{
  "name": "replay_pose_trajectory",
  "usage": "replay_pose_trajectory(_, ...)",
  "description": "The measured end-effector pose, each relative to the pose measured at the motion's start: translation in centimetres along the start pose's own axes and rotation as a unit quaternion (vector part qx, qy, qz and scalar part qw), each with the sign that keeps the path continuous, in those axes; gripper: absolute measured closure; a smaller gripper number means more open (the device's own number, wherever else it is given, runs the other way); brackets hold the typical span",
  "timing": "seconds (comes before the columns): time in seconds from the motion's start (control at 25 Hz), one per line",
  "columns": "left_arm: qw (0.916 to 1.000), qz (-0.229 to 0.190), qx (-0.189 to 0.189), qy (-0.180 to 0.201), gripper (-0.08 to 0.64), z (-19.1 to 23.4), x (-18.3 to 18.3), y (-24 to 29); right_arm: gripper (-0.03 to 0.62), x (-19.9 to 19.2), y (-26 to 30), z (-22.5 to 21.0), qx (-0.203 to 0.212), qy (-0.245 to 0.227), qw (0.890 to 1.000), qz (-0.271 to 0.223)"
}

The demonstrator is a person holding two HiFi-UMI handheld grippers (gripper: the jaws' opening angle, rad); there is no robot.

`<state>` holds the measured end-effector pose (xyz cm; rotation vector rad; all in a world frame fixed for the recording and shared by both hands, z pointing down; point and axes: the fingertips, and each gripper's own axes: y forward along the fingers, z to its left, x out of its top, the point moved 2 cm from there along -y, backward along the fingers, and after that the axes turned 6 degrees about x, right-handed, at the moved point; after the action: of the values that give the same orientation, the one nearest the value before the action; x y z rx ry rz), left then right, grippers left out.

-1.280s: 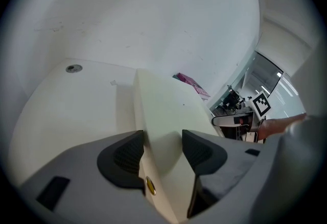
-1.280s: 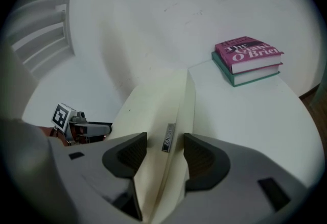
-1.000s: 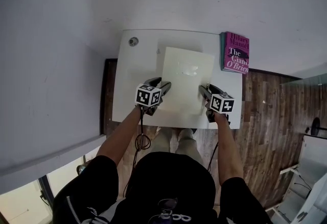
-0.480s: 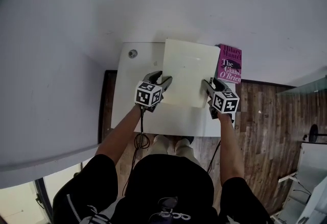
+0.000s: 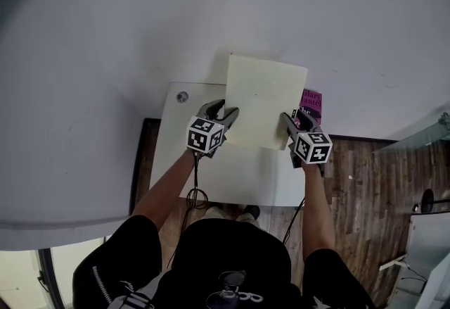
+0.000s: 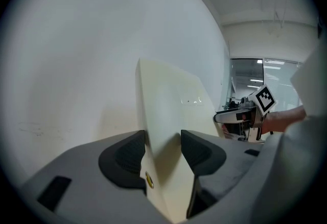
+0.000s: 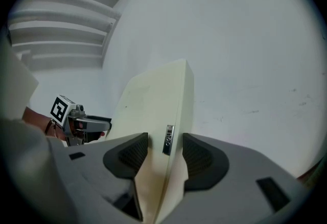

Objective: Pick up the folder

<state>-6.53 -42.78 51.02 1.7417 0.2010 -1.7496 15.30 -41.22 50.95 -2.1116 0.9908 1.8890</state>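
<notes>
The folder [image 5: 264,100] was up off the table [image 5: 211,177], over its far half. The left gripper [image 5: 227,112] was at the folder's left edge and the right gripper [image 5: 292,119] at its right edge, each with its jaws on either side of the edge. A book [image 5: 311,102] lay on the table just right of the folder, partly behind it. A round grommet [image 5: 182,97] sat in the table left of the folder. A wall [image 5: 232,5] stood behind the folder.

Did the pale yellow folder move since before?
Yes. The pale yellow folder has risen off the white table: it now juts past the table's far edge and hides part of the purple book.
</notes>
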Motion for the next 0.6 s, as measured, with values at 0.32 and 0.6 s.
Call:
replay_pose_trajectory(0.32, 0.9997, -0.02, 0.005, 0.014, 0.324, -0.6, 2.1, -0.3, 0.364, 1.9, -0.9, -0.1, 0.001, -0.016, 1.0, -0.019)
replay_pose_trajectory(0.6, 0.9996, -0.025, 0.008, 0.013, 0.324, -1.4, 2.2, -1.2, 0.364, 2.1, -2.1, 0.4, 0.004, -0.03, 0.999, -0.027)
